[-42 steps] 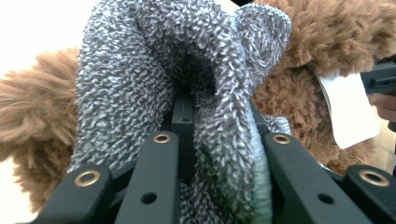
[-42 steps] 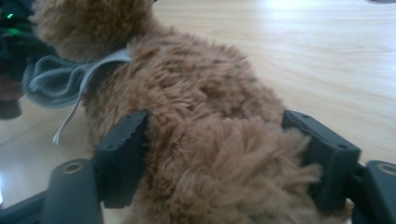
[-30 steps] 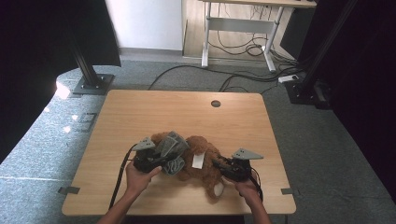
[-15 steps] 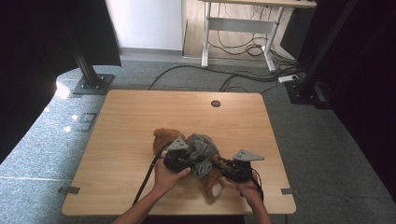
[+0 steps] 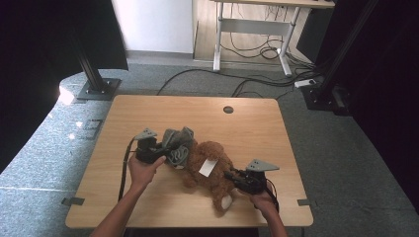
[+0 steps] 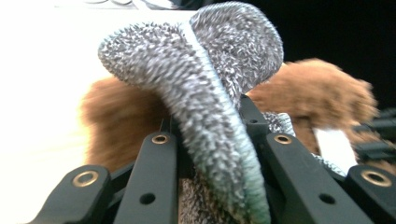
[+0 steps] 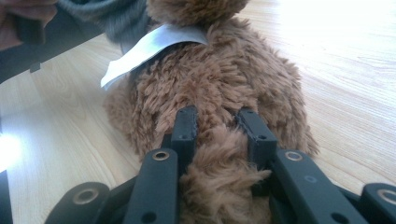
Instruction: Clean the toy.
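My left gripper (image 5: 165, 148) pinches a grey knitted cloth (image 6: 205, 102), its jaws pressed on the fabric from both sides. My right gripper (image 5: 232, 176) is clamped on a tuft of the brown teddy bear (image 5: 210, 168), at what I take to be a leg, though the fur blurs it. The cloth sits on the bear's left end. The bear lies on the near half of the wooden table (image 5: 197, 116), a white tag (image 5: 207, 167) on its back.

No readable text; white tag (image 5: 208, 167) on teddy bear (image 5: 212, 170) blank.
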The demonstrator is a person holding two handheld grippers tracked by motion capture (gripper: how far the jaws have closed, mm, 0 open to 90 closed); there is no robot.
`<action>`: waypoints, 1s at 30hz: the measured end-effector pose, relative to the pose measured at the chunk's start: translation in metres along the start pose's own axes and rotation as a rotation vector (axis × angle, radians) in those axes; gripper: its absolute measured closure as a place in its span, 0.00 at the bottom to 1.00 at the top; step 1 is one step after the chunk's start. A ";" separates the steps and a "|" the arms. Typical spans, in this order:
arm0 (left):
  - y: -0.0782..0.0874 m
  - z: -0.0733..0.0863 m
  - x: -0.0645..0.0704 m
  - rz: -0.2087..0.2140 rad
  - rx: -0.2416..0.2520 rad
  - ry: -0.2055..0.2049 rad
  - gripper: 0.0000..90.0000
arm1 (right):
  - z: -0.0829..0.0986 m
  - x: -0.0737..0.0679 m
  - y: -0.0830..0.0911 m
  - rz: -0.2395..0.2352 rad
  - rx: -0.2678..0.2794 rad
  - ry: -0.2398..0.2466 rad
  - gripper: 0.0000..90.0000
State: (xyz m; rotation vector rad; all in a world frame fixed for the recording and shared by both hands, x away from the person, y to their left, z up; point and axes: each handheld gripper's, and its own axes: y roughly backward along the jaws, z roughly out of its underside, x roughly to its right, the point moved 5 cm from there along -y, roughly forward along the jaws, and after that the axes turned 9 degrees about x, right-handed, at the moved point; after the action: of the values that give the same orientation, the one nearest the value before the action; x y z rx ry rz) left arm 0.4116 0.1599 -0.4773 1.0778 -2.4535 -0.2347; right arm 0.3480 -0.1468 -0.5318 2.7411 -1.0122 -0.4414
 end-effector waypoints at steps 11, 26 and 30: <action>-0.016 -0.028 0.014 0.033 0.023 -0.056 0.81 | -0.001 0.000 0.000 0.008 -0.001 0.018 0.79; -0.031 -0.003 -0.005 0.013 -0.075 -0.015 0.82 | -0.003 0.003 -0.003 0.053 -0.020 0.041 0.78; -0.021 0.007 -0.006 0.026 -0.056 0.009 0.83 | -0.007 0.012 -0.009 0.083 -0.038 0.042 0.78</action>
State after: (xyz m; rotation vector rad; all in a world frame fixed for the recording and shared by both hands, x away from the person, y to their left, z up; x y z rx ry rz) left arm 0.4252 0.1498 -0.4921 1.0206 -2.4361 -0.2881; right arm 0.3641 -0.1471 -0.5301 2.6523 -1.0914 -0.3835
